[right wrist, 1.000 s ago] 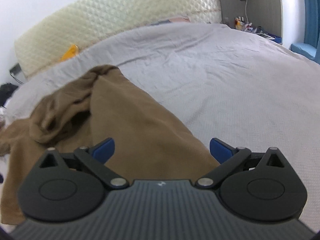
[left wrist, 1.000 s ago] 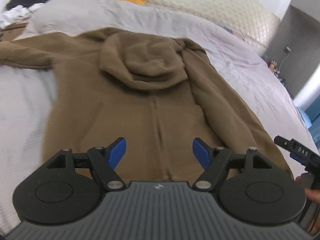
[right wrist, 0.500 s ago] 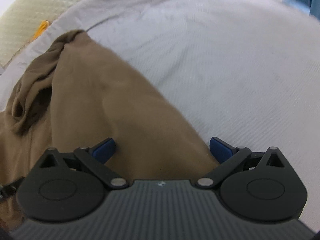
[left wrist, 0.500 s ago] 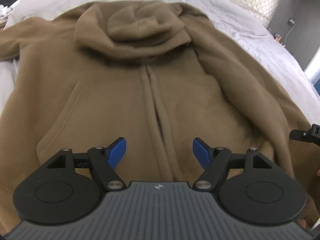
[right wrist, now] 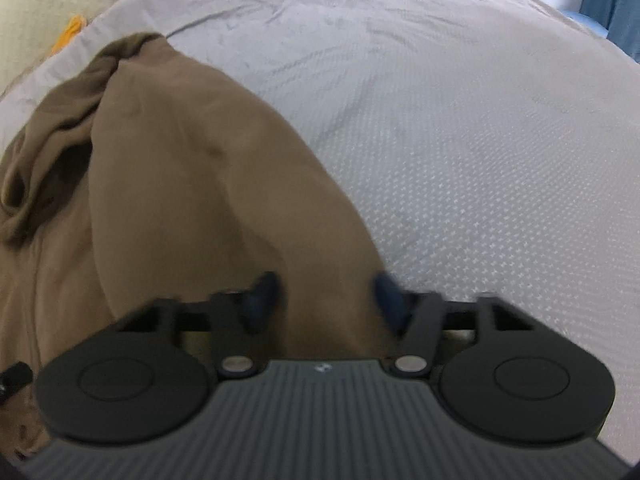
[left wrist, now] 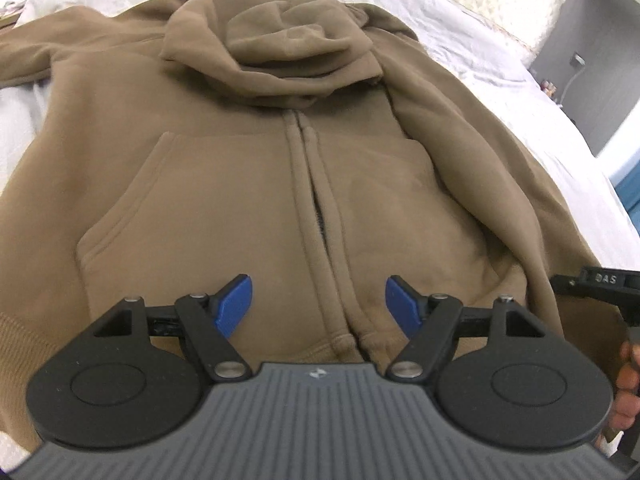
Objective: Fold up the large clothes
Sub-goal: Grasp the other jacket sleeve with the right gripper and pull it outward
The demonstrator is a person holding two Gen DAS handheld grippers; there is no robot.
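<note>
A brown zip hoodie (left wrist: pixel 224 184) lies face up on the bed, its hood (left wrist: pixel 280 40) bunched at the far end and its zipper (left wrist: pixel 316 200) running toward me. My left gripper (left wrist: pixel 318 292) hovers open just above the bottom hem, one blue pad on each side of the zipper and nothing pinched. In the right wrist view the hoodie's sleeve (right wrist: pixel 224 184) lies along the garment's right edge. My right gripper (right wrist: pixel 326 292) is closing, and the sleeve's near end is gathered between its blurred pads. The right gripper's tip (left wrist: pixel 600 280) also shows in the left wrist view.
Grey bedsheet (right wrist: pixel 460 140) spreads to the right of the hoodie. A quilted headboard (right wrist: pixel 36 20) with a yellow item (right wrist: pixel 70 34) stands at the far end. A person's hand (left wrist: pixel 626 384) shows at the right edge. Blue curtain (right wrist: pixel 616 0) hangs far right.
Both grippers have come down closer to the hoodie. The right gripper's jaws have swung in from wide open onto the sleeve. The left gripper's jaws stay as they were.
</note>
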